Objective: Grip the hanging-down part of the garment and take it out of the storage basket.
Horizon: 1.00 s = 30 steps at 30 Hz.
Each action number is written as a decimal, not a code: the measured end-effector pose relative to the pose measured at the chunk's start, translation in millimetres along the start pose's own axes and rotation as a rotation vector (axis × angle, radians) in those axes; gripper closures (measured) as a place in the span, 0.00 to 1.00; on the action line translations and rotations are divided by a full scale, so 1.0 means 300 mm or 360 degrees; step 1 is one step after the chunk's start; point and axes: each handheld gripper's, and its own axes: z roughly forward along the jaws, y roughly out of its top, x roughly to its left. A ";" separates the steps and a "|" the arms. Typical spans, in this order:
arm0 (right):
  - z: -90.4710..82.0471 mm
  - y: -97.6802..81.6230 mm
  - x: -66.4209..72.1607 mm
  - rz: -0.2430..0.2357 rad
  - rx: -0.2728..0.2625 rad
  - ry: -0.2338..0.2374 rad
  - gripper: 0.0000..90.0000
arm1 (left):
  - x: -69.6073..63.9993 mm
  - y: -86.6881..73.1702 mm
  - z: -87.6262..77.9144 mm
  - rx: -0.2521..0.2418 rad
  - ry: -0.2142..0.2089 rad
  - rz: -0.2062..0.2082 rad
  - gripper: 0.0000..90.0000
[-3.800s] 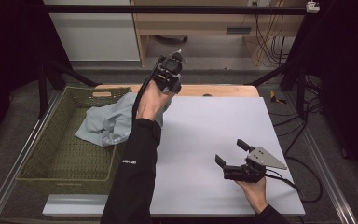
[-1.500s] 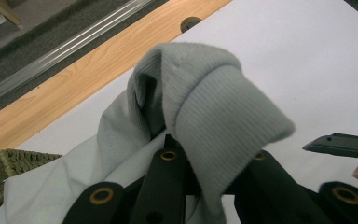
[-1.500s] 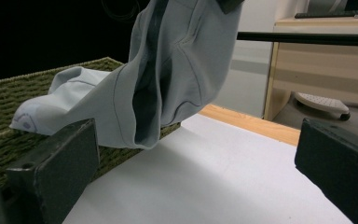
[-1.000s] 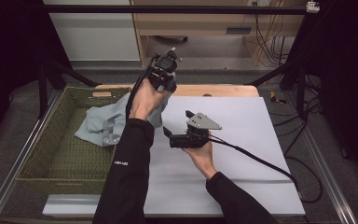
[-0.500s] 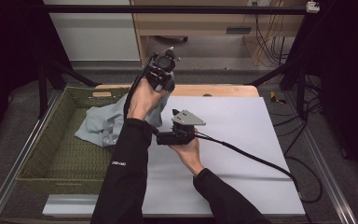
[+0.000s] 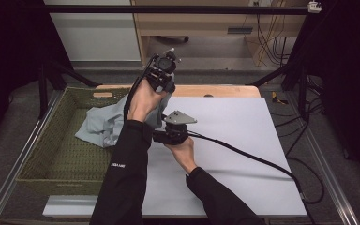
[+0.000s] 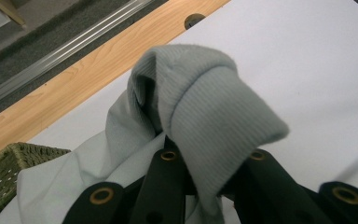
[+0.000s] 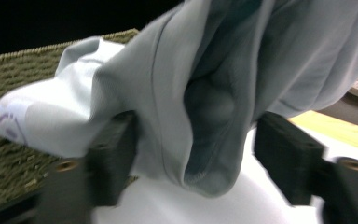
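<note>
We see the pale grey garment (image 6: pixel 104 125) draped from the woven basket (image 6: pixel 42 154) toward two o'clock, ribbed cuff clenched high in our left gripper (image 6: pixel 161 77), while our right gripper (image 6: pixel 158 136), jaws just closing, straddles a hanging fold without pinching yet.

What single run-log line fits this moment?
left tool: shut on grey garment cuff | right tool: jaws closing around garment fold, gap remains | basket: garment partly inside

A fold of pale grey cloth (image 8: pixel 205 93) hangs between my right tongs (image 8: pixel 196 158) (closing in), basket (image 8: pixel 18 135) behind.
</note>
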 end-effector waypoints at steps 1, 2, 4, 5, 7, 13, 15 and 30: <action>0.007 -0.003 0.000 0.0011 -0.0017 0.0013 0.48 | 0.000 0.000 -0.001 -0.0001 0.0000 0.0003 0.92; 0.007 -0.004 -0.001 0.0016 -0.0013 0.0028 0.52 | 0.001 -0.001 -0.001 -0.0002 -0.0001 0.0000 0.92; 0.005 -0.006 -0.003 -0.0008 0.0008 0.0007 0.65 | 0.001 -0.002 -0.002 0.0001 0.0003 0.0001 0.92; 0.005 -0.006 -0.003 -0.0008 0.0008 0.0007 0.65 | 0.001 -0.002 -0.002 0.0005 0.0005 0.0001 0.92; 0.003 -0.006 -0.002 -0.0007 0.0025 0.0007 0.77 | 0.002 -0.003 0.000 0.0006 0.0006 -0.0003 0.92; -0.007 -0.004 -0.001 -0.0045 0.0050 0.0044 0.96 | 0.005 -0.006 0.004 0.0007 0.0006 -0.0003 0.92; -0.022 0.003 -0.001 -0.0056 0.0064 0.0017 0.96 | 0.007 -0.005 0.003 0.0002 0.0005 -0.0008 0.92; -0.185 0.037 -0.015 -0.0104 -0.0057 0.0062 0.97 | 0.009 -0.016 -0.001 0.0010 0.0022 -0.0015 0.92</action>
